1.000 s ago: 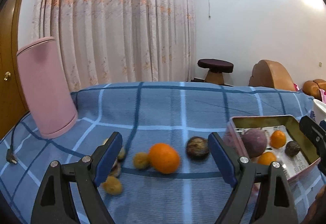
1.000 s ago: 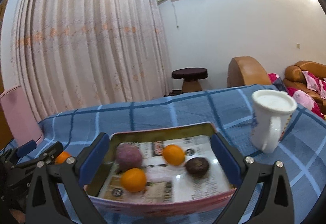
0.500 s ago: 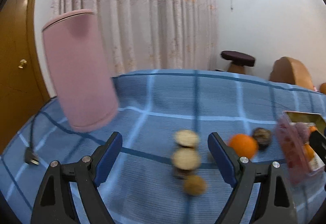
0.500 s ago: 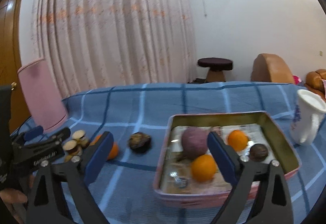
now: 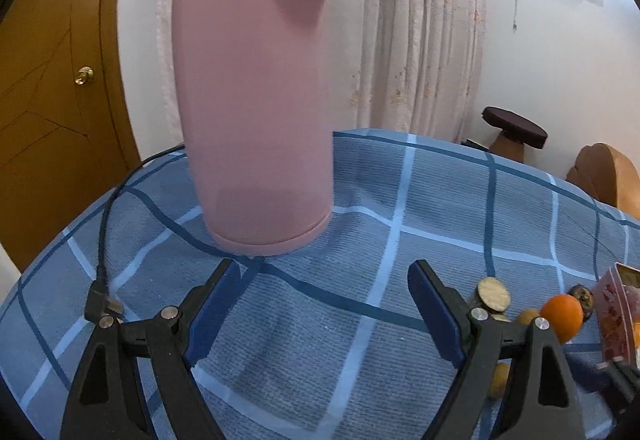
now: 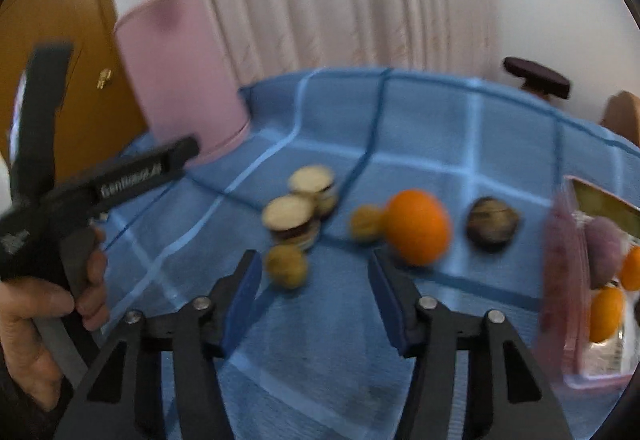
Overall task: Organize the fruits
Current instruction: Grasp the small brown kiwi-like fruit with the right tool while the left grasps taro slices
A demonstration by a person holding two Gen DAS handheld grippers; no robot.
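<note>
The loose orange lies on the blue checked tablecloth, round, so it has no long axis or heading I can state. Touching or just beside it on its left is a small yellowish fruit; a second yellowish fruit lies nearer my right gripper. Between those and the pink kettle sit two cut pieces with pale flat faces, faces turned upward, one overlapping the other; blur prevents finer detail. To the right of the orange, apart from it, is a dark wrinkled fruit. At the right edge of the cloth stands the pink-walled tin tray, holding a purple fruit and two oranges. My right gripper hovers over the cloth with jaws parted and nothing between them, the nearer yellowish fruit just ahead of its left finger. My left gripper is likewise spread wide and empty, facing the kettle, which stands upright near the cloth's far left corner, spout toward the right. A black cable runs from behind the kettle to a plug lying on the cloth near my left finger. From this view the orange, the cut pieces and the tray wall sit far right, beyond my right finger.
</note>
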